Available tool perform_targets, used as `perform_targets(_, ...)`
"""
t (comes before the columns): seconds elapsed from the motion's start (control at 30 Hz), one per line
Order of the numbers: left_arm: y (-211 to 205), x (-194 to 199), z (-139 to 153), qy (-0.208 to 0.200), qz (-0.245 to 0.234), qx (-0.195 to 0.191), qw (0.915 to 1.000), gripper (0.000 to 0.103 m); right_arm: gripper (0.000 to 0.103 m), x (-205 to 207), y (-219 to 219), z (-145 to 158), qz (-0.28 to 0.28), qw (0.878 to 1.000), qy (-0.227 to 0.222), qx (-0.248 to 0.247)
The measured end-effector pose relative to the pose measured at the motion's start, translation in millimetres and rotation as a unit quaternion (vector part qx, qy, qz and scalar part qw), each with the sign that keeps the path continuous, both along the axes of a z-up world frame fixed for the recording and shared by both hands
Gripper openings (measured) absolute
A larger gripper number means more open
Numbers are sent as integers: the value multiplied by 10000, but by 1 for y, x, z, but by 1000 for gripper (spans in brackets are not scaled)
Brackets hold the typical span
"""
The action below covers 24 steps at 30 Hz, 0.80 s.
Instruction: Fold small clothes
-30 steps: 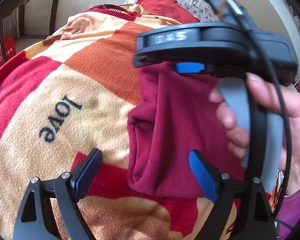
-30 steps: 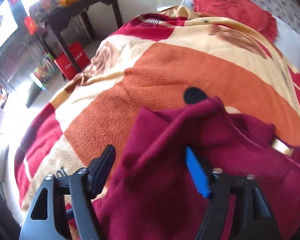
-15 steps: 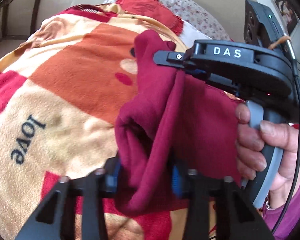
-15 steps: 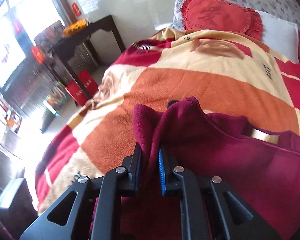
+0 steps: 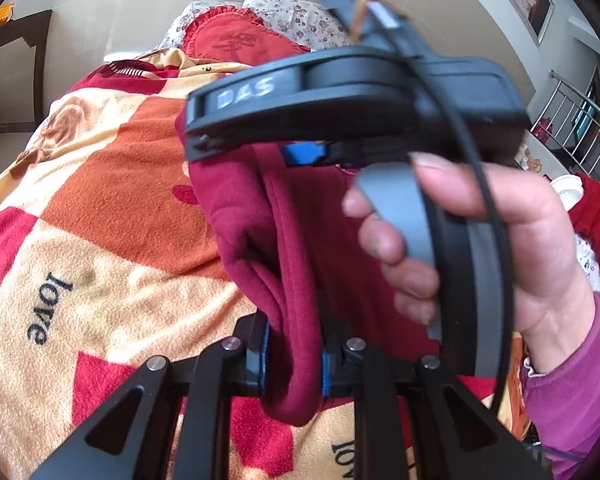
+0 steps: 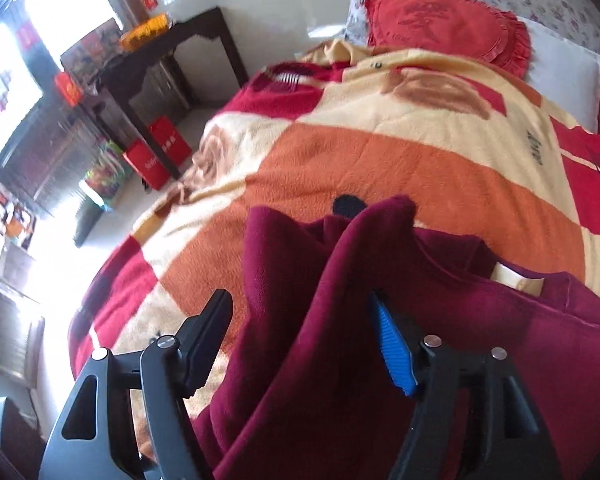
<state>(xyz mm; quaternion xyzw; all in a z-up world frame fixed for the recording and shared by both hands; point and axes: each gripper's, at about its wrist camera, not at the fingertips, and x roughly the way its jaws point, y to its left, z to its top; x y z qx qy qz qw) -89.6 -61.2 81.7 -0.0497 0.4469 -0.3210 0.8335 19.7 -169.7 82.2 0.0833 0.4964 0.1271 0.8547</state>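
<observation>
A small maroon fleece garment [image 5: 284, 248] hangs bunched above the patterned blanket [image 5: 112, 208]. My left gripper [image 5: 294, 354] is shut on a fold of its lower edge. My right gripper [image 6: 302, 344] is open, its jaws standing wide apart with the garment [image 6: 340, 320] draped between and over them. In the left wrist view the right gripper [image 5: 300, 148] is held by a hand at the garment's upper end. A tan label [image 6: 518, 282] shows inside the garment's neck.
A red heart-shaped cushion [image 6: 448, 16] and floral pillows [image 5: 296, 16] lie at the bed's head. A dark wooden table [image 6: 172, 52] with red bags [image 6: 160, 152] under it stands beside the bed at left. A metal railing [image 5: 572, 128] is at far right.
The right gripper, shut on the garment half a second ago, has opened. The left gripper closed on the lower fold and stays shut on it.
</observation>
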Motion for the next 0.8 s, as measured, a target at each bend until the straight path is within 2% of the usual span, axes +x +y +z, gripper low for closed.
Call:
perform_targets(0.07, -2, -3, 2, -34, -27, 58, 10000, 18, 53, 5, 5, -9, 122, 9998, 179, -23)
perform_targets(0.1, -4, -5, 3, -49, -40, 92, 9999, 18, 44, 5, 9, -13, 170, 9995, 197, -151)
perform_targets(0.13, -4, -5, 4, -71, -50, 126, 9999, 18, 34, 4, 8, -13, 150, 9995, 123, -264)
perform_targets(0.17, -5, -9, 7, -81, -89, 118, 9999, 18, 10, -2, 5, -11, 67, 9993, -30, -372)
perform_targets(0.2, -6, -8, 10, -64, -139, 84, 9998, 18, 3, -7, 0, -7, -7, 9993, -136, -342)
perform_targets(0.33, -23, -18, 32, -207, -500, -21, 9985, 18, 0, -35, -35, 20, -216, 9974, -670, -162)
perform_targets(0.47, -58, -36, 51, -418, -933, -49, 9947, 18, 0, -62, -83, 46, -458, 9948, -904, 88)
perform_targets(0.63, -109, -56, 61, -499, -1361, 12, 9894, 18, 0, -94, -138, 61, -813, 9912, -1040, 56)
perform_targets(0.8, -158, -74, 58, -314, -1671, -2, 9854, 19, 0, -126, -195, 57, -1237, 9871, -1011, 54)
